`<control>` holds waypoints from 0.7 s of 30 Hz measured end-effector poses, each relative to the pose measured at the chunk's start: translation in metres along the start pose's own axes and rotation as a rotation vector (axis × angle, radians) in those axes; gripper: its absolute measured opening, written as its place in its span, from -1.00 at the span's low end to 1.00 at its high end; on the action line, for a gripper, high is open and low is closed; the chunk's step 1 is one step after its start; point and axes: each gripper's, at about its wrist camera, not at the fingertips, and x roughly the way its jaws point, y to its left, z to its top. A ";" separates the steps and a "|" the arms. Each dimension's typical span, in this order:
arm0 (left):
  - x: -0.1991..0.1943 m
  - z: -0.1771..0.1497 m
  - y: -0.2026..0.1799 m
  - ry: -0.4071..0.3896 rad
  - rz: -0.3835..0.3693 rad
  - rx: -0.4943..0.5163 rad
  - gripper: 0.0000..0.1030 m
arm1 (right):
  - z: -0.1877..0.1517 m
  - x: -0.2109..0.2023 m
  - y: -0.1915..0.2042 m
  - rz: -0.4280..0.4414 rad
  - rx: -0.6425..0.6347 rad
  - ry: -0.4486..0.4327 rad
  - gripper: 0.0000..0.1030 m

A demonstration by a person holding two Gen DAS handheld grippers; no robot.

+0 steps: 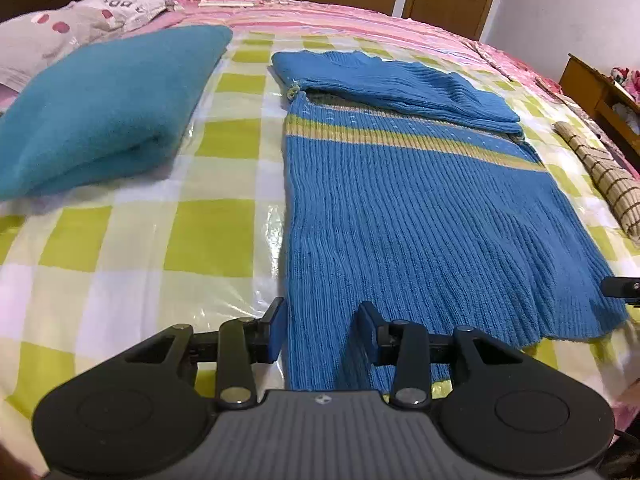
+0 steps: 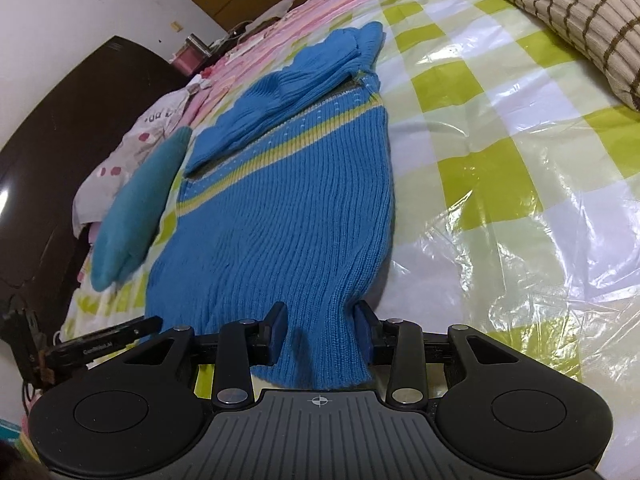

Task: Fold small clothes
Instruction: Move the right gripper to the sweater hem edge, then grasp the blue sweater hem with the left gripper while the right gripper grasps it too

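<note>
Blue ribbed knit sweater (image 1: pixel 400 200): long axis up-frame; hem corners between parted left gripper (image 1: pixel 323 330) and right gripper (image 2: pixel 321 330) fingers, neither clenched.

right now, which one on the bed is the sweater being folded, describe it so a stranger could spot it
On the bed's green-and-white checked cover, look to the middle, between the plain teal folded blanket and the beige grid-patterned roll. The blue ribbed sweater lies flat there, sleeves folded across its top. Only it has a yellow-green stripe across the chest.
</note>
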 end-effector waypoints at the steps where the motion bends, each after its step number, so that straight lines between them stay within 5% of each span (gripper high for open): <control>1: 0.000 0.001 0.001 0.001 -0.006 -0.009 -0.27 | 0.000 0.001 0.000 0.003 0.002 0.000 -0.31; 5: 0.000 0.002 0.006 -0.005 -0.069 -0.049 -0.65 | 0.001 0.004 0.001 0.017 0.006 -0.003 -0.31; 14: 0.006 0.005 0.007 0.006 -0.087 -0.031 -0.64 | 0.006 0.010 0.001 0.034 0.007 0.004 -0.34; 16: 0.007 0.006 0.008 0.016 -0.093 -0.032 -0.64 | 0.006 0.011 0.000 0.025 0.012 0.012 -0.65; 21: 0.005 0.010 0.015 0.010 -0.142 -0.081 -0.73 | 0.008 0.010 -0.003 0.087 0.074 0.000 -0.76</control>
